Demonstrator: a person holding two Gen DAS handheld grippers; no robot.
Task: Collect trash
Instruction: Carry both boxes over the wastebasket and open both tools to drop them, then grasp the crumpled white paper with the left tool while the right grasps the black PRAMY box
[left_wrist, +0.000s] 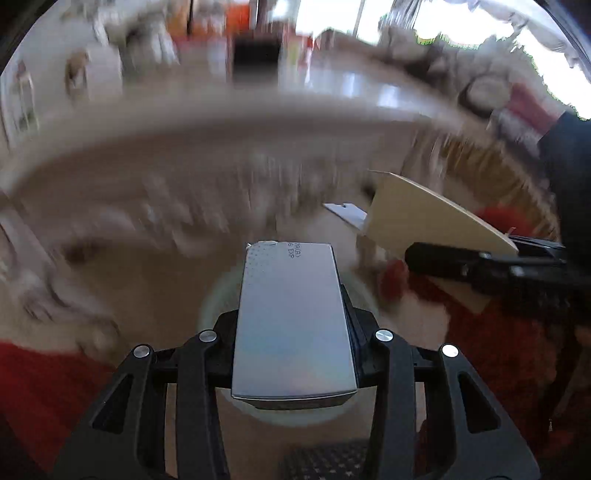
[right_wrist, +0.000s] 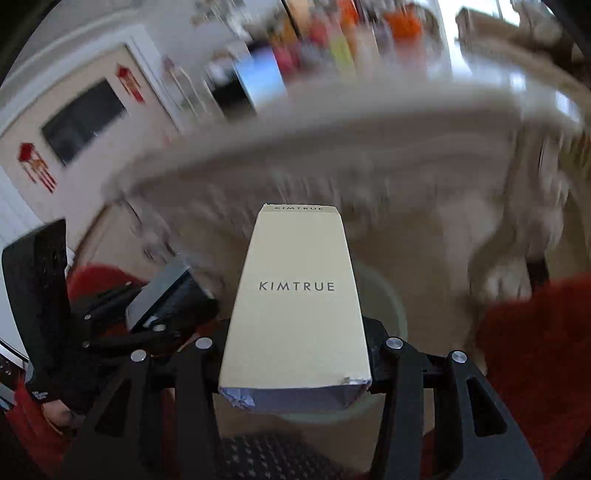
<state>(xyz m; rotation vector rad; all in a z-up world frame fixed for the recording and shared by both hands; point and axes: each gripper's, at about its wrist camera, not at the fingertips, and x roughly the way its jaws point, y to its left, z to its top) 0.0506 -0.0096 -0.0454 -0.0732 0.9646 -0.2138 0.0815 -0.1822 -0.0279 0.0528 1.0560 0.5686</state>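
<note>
Jaws of the left gripper (left_wrist: 291, 295) clench a silver box (left_wrist: 291, 325); the right gripper (right_wrist: 295, 314) has its jaws clamped on a cream box (right_wrist: 295, 306) printed KIMTRUE. Both boxes hang above a pale round bin (right_wrist: 384, 295). Beyond lie red rug (right_wrist: 535, 350) and a blurred cloth-draped counter (left_wrist: 221, 140)

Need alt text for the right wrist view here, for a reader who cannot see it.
The right gripper clamps a cream carton printed KIMTRUE, above a pale round bin. The left gripper, holding a silver box, appears at left; the background is motion-blurred.
</note>
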